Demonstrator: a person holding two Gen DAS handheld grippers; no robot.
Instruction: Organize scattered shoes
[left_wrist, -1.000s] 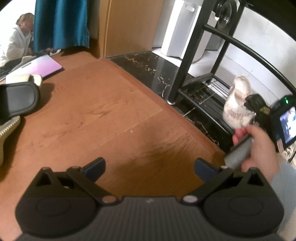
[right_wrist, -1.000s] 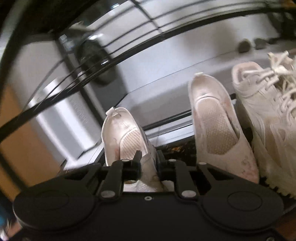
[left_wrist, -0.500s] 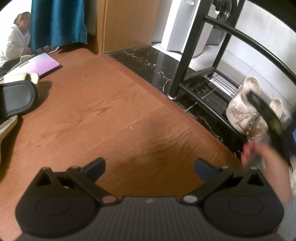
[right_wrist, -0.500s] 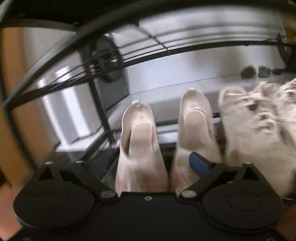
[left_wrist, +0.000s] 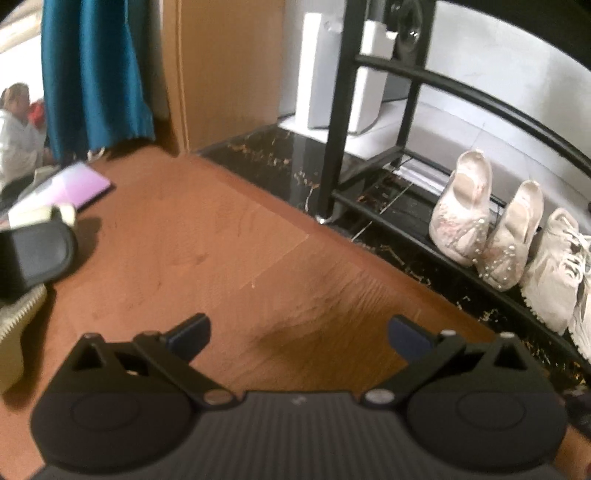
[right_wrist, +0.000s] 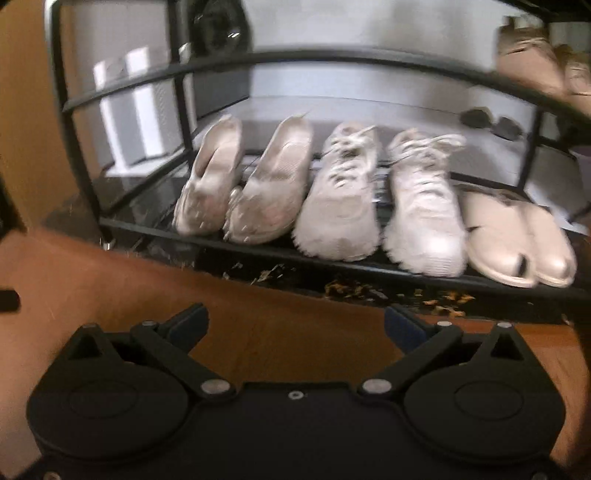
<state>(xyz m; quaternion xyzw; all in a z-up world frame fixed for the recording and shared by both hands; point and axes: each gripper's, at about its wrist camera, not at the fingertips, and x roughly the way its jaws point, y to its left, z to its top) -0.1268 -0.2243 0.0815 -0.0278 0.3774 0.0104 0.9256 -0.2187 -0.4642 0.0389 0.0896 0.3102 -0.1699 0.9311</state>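
Wooden floor (left_wrist: 229, 236) runs up to the black shoe rack (right_wrist: 332, 254), where pale shoes (right_wrist: 273, 192) sit paired. My right tool (right_wrist: 295, 325) is opening, empty; my left tool (left_wrist: 299, 332) is wide, empty. I'd approach the black slipper (left_wrist: 37, 254) squarely, gripping its upper.

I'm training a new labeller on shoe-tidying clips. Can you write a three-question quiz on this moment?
1. How many shoes stand on the bottom shelf of the rack in the right wrist view?
2. True or false: the right gripper holds a shoe.
3. Which shoe lies on the wooden floor? A) black slide B) white sneaker C) beige slip-on

Key: 1. Six. 2. False; its jaws are opening with nothing between them. 3. A.
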